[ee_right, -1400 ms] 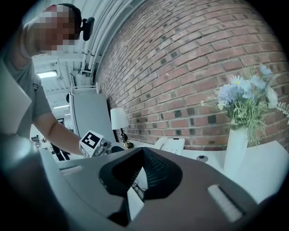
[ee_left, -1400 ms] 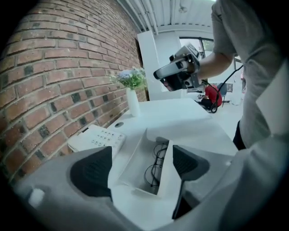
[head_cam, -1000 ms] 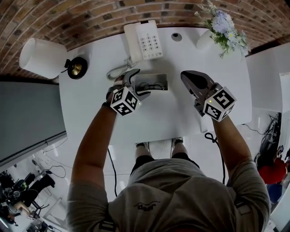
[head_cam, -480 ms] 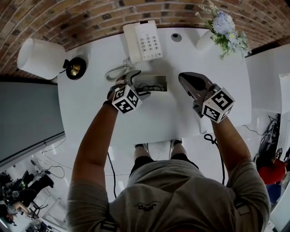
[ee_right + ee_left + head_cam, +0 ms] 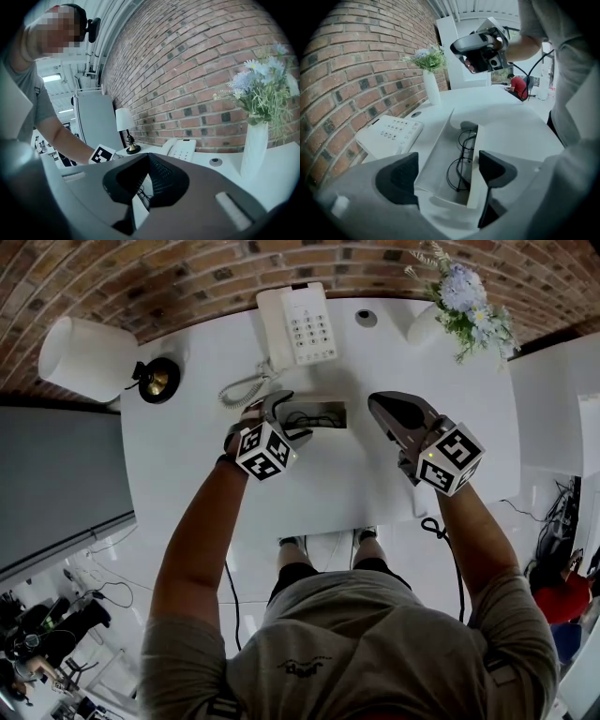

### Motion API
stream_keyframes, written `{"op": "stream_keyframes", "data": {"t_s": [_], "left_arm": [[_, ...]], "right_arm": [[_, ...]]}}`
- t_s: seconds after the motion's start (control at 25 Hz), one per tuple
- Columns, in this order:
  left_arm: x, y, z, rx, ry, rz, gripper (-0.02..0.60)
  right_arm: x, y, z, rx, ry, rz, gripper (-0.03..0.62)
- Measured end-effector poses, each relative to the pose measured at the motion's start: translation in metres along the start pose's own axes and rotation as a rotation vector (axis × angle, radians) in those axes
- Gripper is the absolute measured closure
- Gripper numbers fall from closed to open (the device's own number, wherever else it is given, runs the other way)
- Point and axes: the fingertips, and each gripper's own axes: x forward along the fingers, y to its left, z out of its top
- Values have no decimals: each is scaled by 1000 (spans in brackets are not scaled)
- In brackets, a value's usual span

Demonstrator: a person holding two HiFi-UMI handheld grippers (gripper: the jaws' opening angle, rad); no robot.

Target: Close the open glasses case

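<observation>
Glasses case open on table, left tongs spread at its end, right tongs pressed together

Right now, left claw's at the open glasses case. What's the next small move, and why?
Probably shut the left claw slowly. Its jaws stand apart astride the near end of the glasses case, whose lid leans open toward one jaw, so squeezing should fold it over the glasses. The right claw is shut, off to one side.
</observation>
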Motion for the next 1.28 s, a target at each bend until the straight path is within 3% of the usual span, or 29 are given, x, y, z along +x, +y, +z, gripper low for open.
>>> {"op": "stream_keyframes", "data": {"t_s": [0.92, 1.08, 1.12, 1.28], "left_arm": [[-9, -13, -5, -24, 45, 115, 301], [-13, -24, -10, -33, 68, 85, 348], [-14, -27, -12, -39, 69, 70, 393], [-15, -29, -13, -71, 53, 66, 390]], "right_arm": [[-1, 20, 2, -3, -1, 17, 585], [-4, 22, 2, -4, 1, 17, 585], [-4, 23, 3, -3, 0, 17, 585], [-5, 27, 2, -7, -4, 20, 585]]}}
